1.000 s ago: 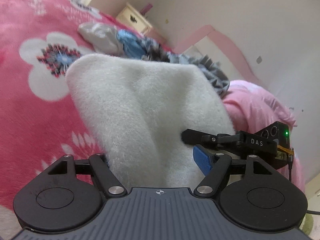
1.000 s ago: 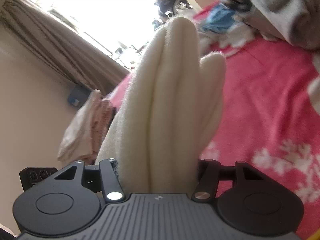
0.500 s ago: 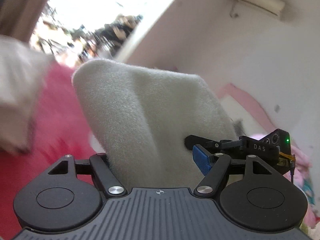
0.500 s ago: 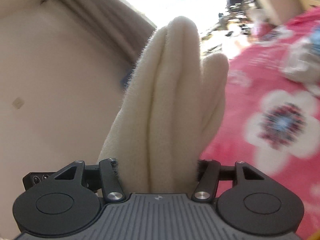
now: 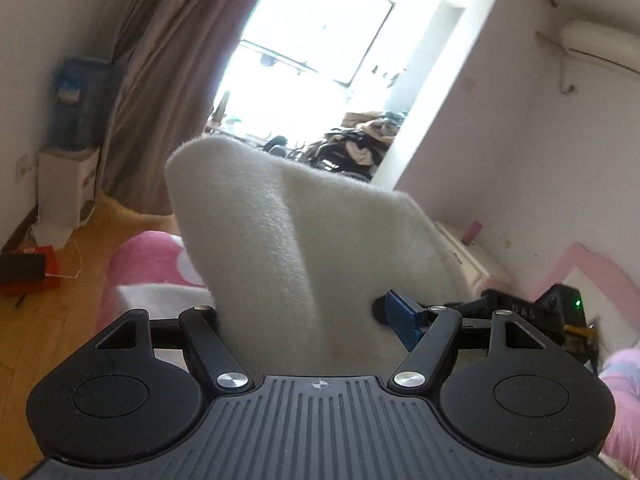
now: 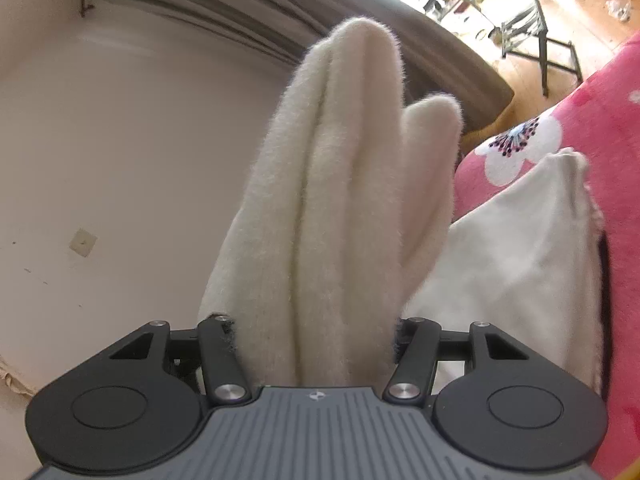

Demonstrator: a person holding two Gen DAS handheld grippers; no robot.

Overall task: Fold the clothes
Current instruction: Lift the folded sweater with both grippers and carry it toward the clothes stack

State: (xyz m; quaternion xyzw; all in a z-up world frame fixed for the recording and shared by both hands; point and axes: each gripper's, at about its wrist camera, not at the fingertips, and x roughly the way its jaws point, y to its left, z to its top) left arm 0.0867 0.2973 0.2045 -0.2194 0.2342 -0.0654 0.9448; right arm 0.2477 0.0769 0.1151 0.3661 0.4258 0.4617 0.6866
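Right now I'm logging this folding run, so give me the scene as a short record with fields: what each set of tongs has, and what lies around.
left tongs: closed on a fluffy white garment, fabric bunched between the fingers
right tongs: closed on the same kind of fluffy cream fabric, folds standing upright
other tongs seen: right tongs visible beside the left ones
bed: pink floral blanket
on bed: part of the white cloth lying on the blanket
background: curtain, bright window, wooden floor
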